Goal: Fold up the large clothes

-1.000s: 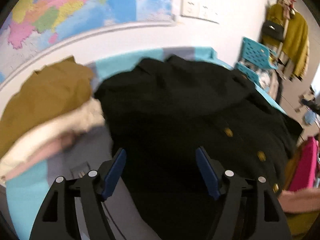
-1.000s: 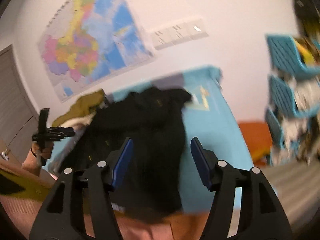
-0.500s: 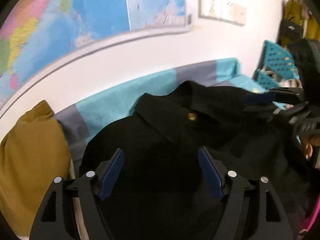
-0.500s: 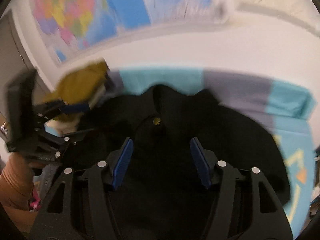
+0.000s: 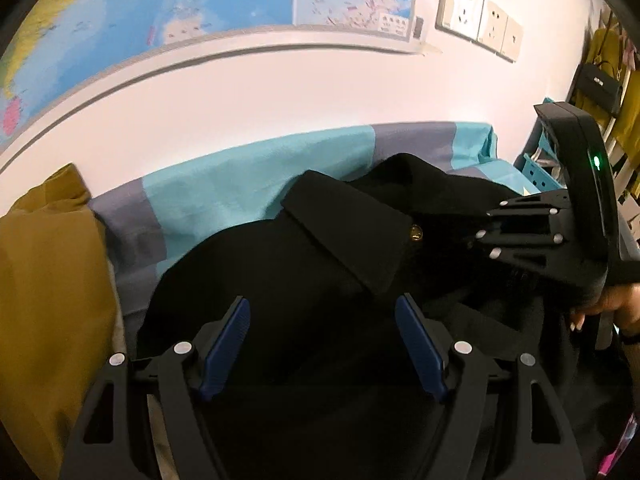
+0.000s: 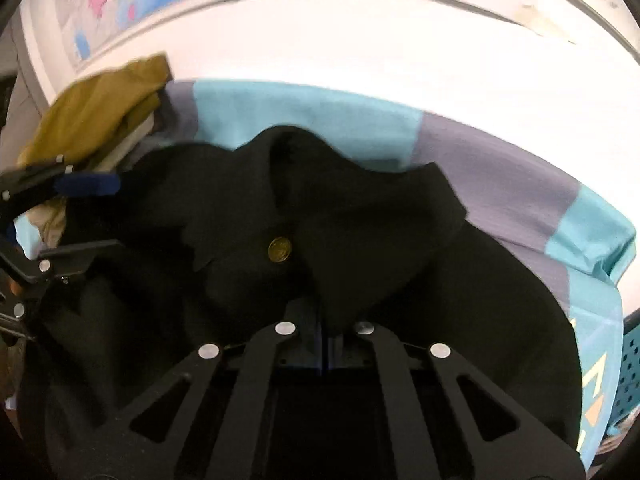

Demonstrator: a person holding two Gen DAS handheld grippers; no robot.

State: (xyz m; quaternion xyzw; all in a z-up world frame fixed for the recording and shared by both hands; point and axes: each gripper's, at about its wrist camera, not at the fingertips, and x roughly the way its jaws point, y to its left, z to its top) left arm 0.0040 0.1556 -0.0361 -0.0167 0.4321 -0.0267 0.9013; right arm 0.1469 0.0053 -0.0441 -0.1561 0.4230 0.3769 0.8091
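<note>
A black coat point(image 5: 304, 280) with gold buttons point(image 5: 416, 233) lies spread on a turquoise and grey cover point(image 5: 224, 196), its collar toward the wall. My left gripper point(image 5: 322, 344) is open, just above the coat's left shoulder. My right gripper point(image 6: 325, 344) is shut on the black coat fabric below the collar, near the top gold button point(image 6: 279, 250). The right gripper also shows in the left wrist view point(image 5: 520, 236), and the left gripper's blue pad shows in the right wrist view point(image 6: 86, 185).
A pile of folded clothes topped by a mustard garment point(image 5: 44, 280) sits left of the coat, also in the right wrist view point(image 6: 100, 116). A map point(image 5: 200, 4) and sockets point(image 5: 476, 24) are on the white wall. Blue plastic crates point(image 5: 540, 164) stand at the right.
Both grippers have moved in toward the collar end of the coat. My right gripper has gone from open to shut on the fabric. The left stays open.
</note>
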